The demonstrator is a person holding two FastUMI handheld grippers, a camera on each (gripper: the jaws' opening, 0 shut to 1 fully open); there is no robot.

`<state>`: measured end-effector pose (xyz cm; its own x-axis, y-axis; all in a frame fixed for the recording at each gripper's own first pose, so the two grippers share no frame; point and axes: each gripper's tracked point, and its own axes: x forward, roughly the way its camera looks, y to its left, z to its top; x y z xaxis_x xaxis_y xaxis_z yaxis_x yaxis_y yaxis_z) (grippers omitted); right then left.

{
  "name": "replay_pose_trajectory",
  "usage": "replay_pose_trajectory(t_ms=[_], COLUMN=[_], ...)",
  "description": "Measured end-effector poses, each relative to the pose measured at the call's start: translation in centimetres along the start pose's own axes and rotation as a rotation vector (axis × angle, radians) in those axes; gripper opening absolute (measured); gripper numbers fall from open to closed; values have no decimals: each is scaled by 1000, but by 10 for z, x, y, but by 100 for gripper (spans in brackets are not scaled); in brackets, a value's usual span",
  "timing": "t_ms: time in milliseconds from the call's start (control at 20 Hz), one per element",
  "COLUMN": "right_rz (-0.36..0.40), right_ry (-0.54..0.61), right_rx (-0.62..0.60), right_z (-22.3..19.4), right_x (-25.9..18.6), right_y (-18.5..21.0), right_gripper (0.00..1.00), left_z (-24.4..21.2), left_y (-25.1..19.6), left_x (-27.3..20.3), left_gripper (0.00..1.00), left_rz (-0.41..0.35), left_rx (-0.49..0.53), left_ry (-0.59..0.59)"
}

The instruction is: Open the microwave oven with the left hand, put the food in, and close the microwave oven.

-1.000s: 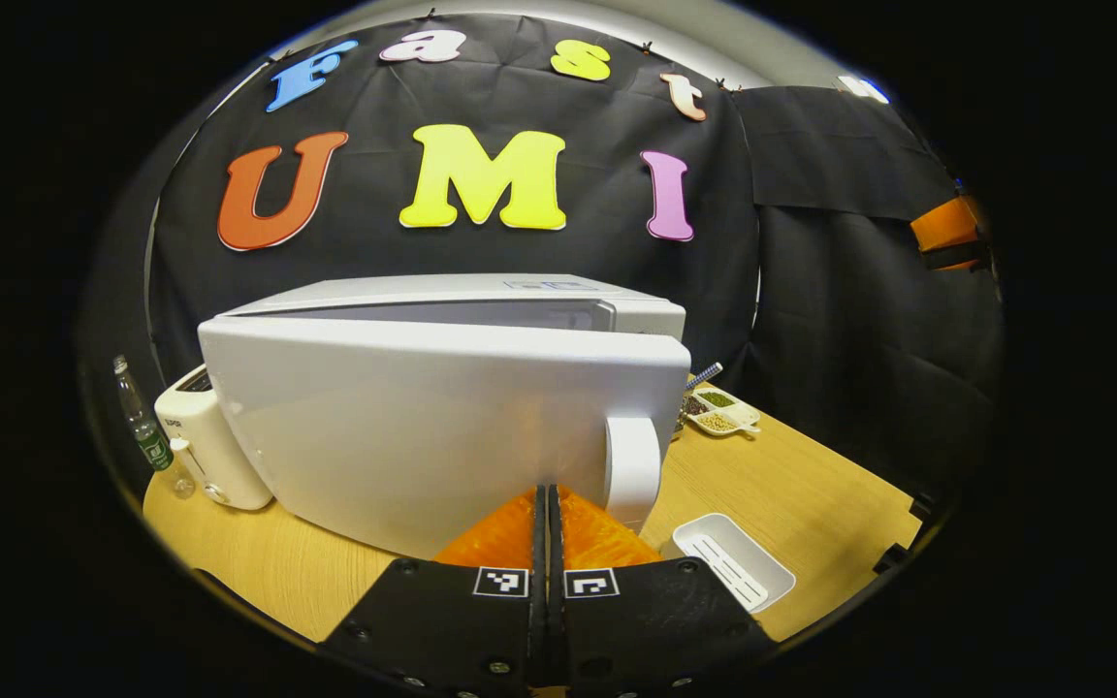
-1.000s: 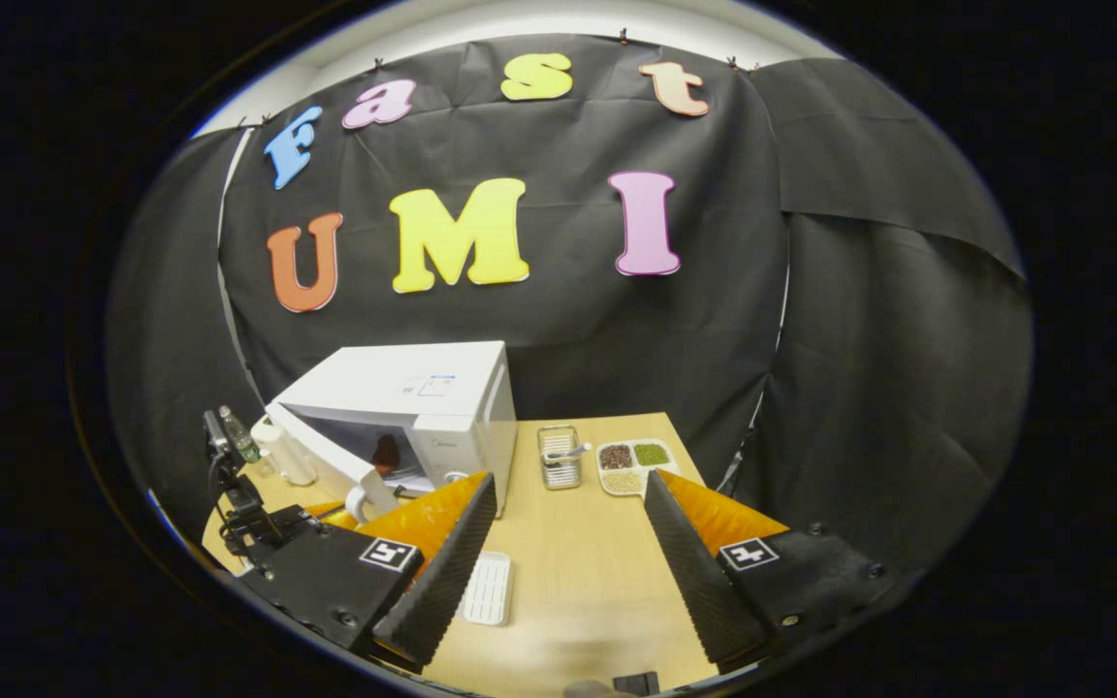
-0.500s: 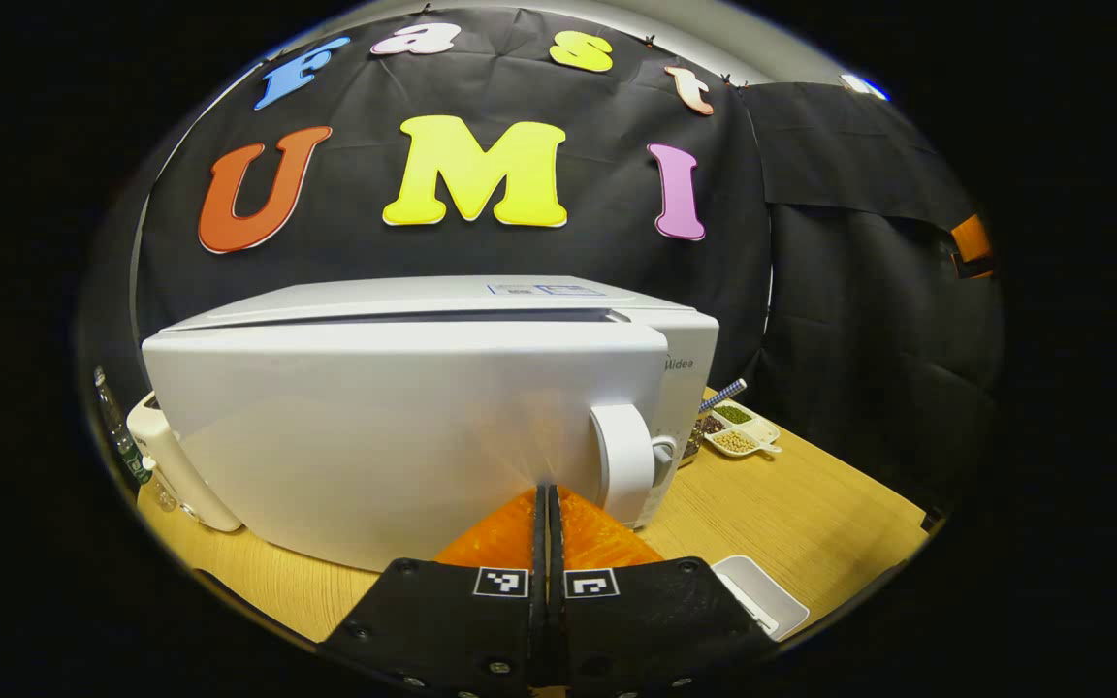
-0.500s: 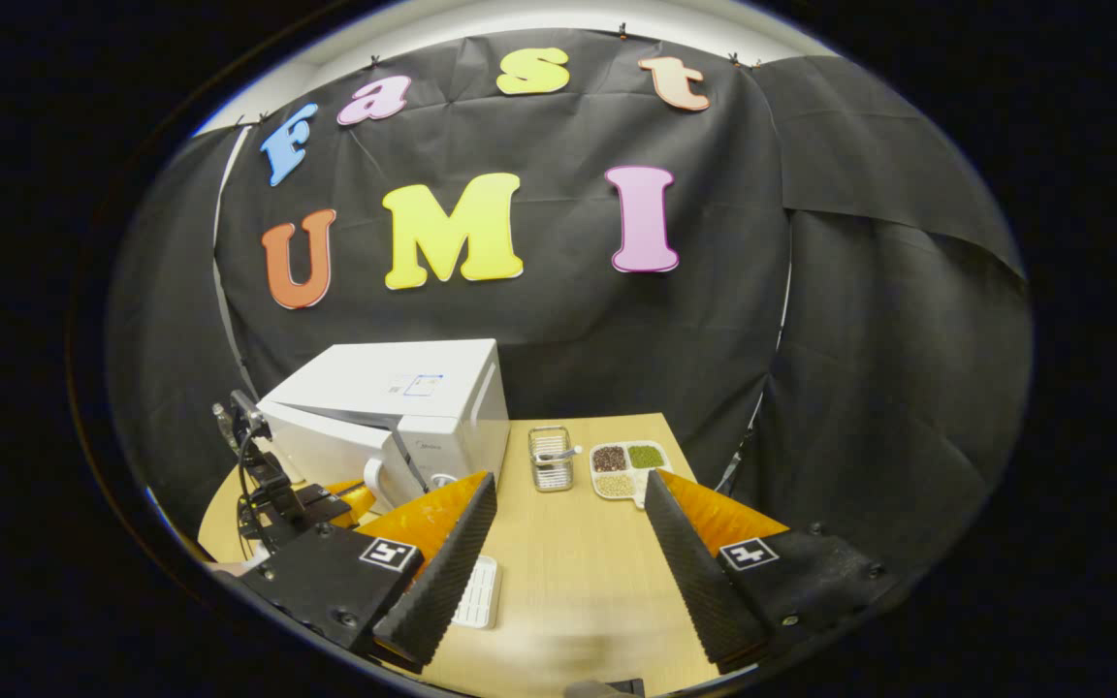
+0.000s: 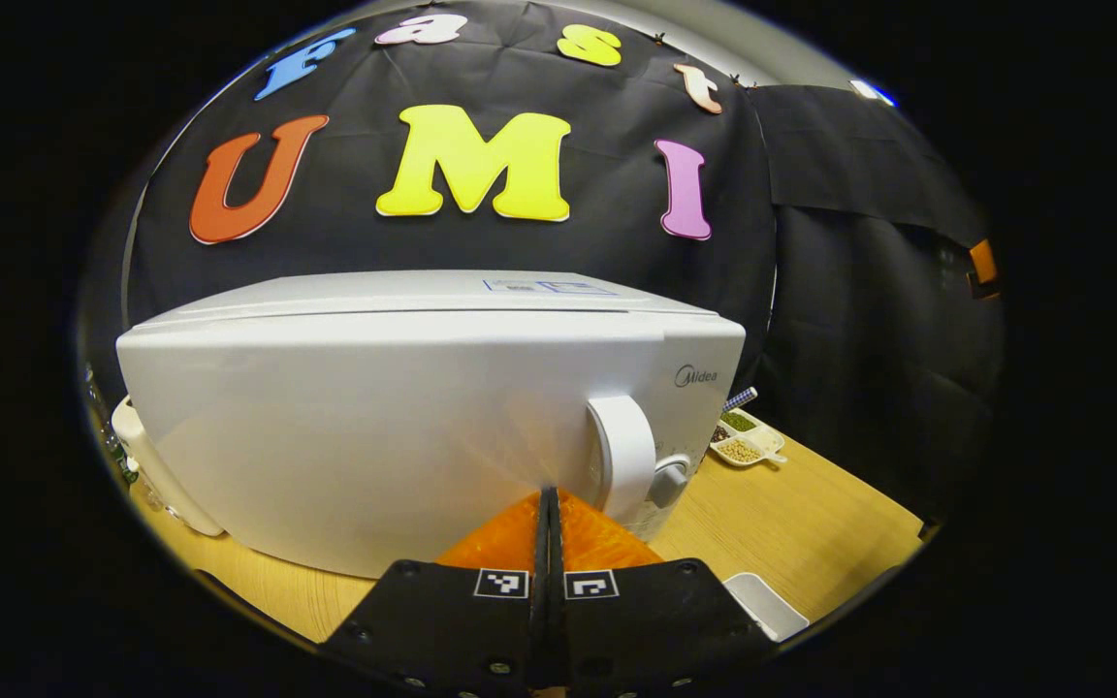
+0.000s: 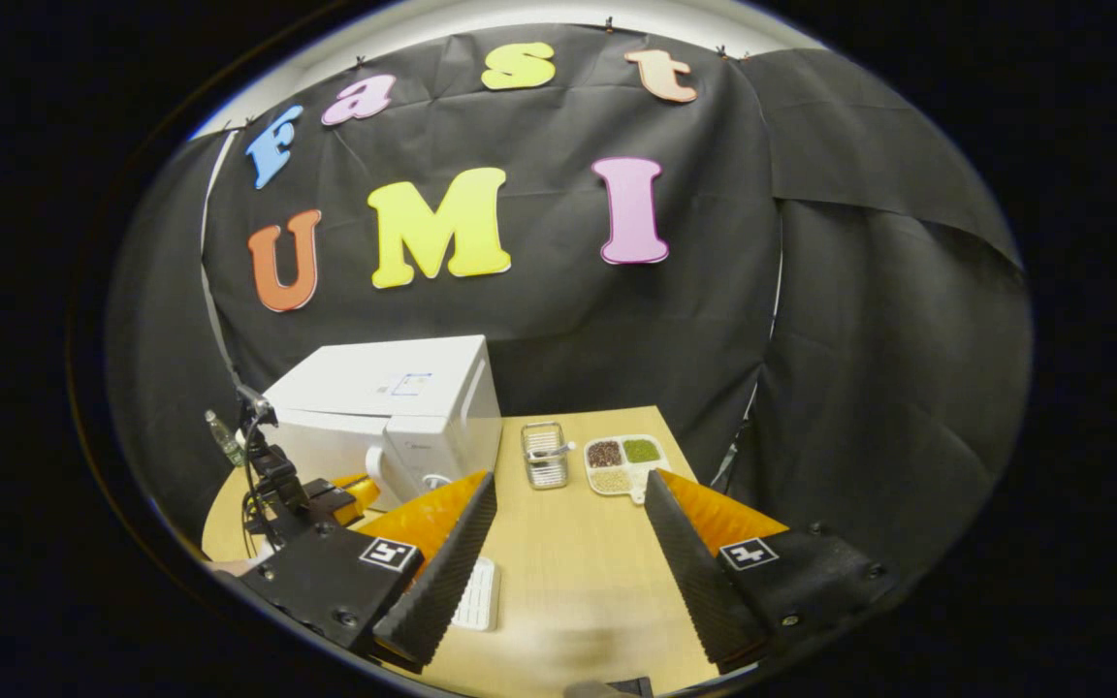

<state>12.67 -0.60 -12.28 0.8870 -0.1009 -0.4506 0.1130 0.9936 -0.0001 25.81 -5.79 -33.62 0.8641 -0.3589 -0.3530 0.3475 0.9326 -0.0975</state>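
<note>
A: What's nearest in the left gripper view?

B: The left gripper (image 5: 549, 499), its two fingers pressed flat together with nothing between them. The tips sit right against the lower front of the microwave door (image 5: 374, 436), just left of the white handle (image 5: 622, 456).

A: And the door itself?

B: It lies flush with the microwave (image 5: 423, 320) body, so it looks closed. The food cannot be seen from here. A knob (image 5: 667, 480) sits just right of the handle.

A: The other tongs?

B: In the right gripper view, the right gripper (image 6: 568, 504) hangs over the wooden table (image 6: 568, 591) with its fingers spread wide, holding nothing. A white tray (image 6: 476, 593) lies on the table just beside its left finger (image 6: 442, 562).

A: Further out?

B: The left gripper (image 6: 345, 494) appears at the front of the microwave (image 6: 394, 407), on the table's left side. To the right of the microwave stands a small wire basket (image 6: 544, 456), then a divided dish (image 6: 622, 463) of grains. A bottle (image 6: 224, 438) stands beyond the microwave's left side.
</note>
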Motion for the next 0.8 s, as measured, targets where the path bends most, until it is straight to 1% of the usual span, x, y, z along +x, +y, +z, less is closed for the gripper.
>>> replay_pose_trajectory(t_ms=[50, 150, 250, 300, 400, 450, 550, 600, 650, 700, 750, 800], right_rz=[6, 10, 26, 29, 22, 24, 22, 21, 24, 28, 24, 20], right_ry=[3, 3, 9, 0, -15, -17, -25, -32, -34, -35, -39, -47], right_rx=[0, -5, -3, -5, -13, -15, -20, -13, -7, -6, -16, -28], right_z=[-1, -2, -4, -2, 1, 0, 1, 3, 3, 1, 0, 0], right_x=[1, 3, 2, 1, 1, -1, -5, -6, -9, -12, -13, -16], right_y=[3, 9, 18, 20, 21, 22, 24, 26, 28, 30, 31, 33], right_gripper=[92, 92, 92, 99, 98, 92, 92, 92, 92, 92, 92, 92], left_z=[-2, -3, -4, 1, 3, 3, 6, 5, 3, 4, 6, 12], left_y=[2, 2, 8, 9, 16, 18, 33, 38, 40, 45, 49, 53], left_x=[3, 3, -1, -4, -16, -24, -43, -49, -56, -62, -74, -88], left_gripper=[0, 0, 0, 0, 0, 0, 0, 0, 42, 84, 82, 92], left_rz=[9, 9, 24, 25, 46, 45, 92, 99, 97, 121, 137, 156], left_rx=[-7, -47, -37, -37, -34, -34, 3, 11, 5, 9, 17, 30], left_ry=[27, 28, 37, 26, 27, 34, 22, 30, 33, 23, 17, 2])
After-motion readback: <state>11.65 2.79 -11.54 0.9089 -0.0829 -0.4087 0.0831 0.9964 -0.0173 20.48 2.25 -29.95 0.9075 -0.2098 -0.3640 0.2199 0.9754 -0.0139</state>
